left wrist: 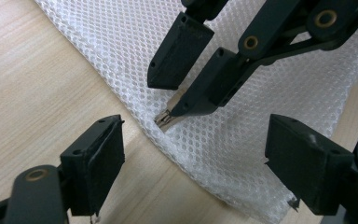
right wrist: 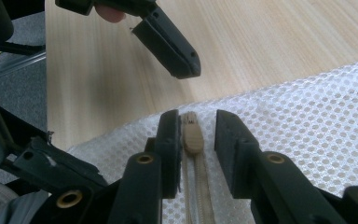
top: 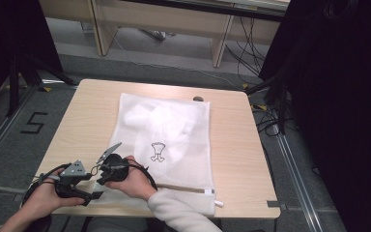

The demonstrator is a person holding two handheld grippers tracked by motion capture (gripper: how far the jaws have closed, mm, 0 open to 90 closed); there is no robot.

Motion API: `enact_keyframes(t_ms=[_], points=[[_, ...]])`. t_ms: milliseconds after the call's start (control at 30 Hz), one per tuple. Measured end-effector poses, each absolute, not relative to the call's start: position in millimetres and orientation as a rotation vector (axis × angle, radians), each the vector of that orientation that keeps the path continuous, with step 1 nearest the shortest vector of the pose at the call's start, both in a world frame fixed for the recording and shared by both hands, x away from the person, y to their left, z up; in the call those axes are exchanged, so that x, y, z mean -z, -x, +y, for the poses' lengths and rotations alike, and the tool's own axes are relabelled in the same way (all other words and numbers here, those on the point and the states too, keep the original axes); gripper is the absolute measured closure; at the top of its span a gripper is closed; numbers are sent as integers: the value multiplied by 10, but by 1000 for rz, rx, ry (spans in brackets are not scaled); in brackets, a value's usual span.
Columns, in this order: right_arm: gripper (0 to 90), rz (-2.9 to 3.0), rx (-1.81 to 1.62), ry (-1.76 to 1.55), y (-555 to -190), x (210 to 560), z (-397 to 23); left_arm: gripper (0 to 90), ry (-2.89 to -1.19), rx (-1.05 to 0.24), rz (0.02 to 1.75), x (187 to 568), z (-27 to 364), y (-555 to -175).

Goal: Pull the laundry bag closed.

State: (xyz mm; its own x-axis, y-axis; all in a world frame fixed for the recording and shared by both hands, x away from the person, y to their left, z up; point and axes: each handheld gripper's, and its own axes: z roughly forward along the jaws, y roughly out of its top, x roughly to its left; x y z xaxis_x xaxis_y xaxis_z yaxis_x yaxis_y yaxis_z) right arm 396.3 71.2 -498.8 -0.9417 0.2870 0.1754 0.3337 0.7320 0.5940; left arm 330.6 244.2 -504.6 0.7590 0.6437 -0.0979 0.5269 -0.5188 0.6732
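The right gripper point(right wrist: 193, 140), jaws narrowly apart around the zipper pull point(right wrist: 192, 135) at the mesh bag's point(top: 174, 130) near-left corner, could slip off that small tab, while the left gripper point(left wrist: 193, 163) hovers spread.

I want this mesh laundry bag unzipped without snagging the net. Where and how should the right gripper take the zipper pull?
Grip the flat beige zipper pull across its two narrow edges, coming down from above along the zipper track. The pull lies flat on the mesh bag, tab pointing off the corner, and already sits between the right gripper pads, which straddle it without pressing yet. The left gripper stands open over the corner.
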Motion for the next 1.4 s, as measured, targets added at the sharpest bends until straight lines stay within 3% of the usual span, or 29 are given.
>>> enact_keyframes(t_ms=[333, 900, 1133, 1400], points=[[810, -2854, 993, 516, -3957, 5002, 751, 191, -2246, -213, 883, 5054, 2443, -3312], [819, -2857, 1016, 484, -3929, 4867, 743, 219, -2231, -159, 915, 5067, 2426, -3311], [819, -2855, 1017, 514, -3911, 4737, 678, 330, -2183, -163, 933, 5045, 2420, -3327], [819, -2869, 1042, 484, -3902, 4683, 638, 586, -2098, -107, 1015, 5027, 2441, -3341]])
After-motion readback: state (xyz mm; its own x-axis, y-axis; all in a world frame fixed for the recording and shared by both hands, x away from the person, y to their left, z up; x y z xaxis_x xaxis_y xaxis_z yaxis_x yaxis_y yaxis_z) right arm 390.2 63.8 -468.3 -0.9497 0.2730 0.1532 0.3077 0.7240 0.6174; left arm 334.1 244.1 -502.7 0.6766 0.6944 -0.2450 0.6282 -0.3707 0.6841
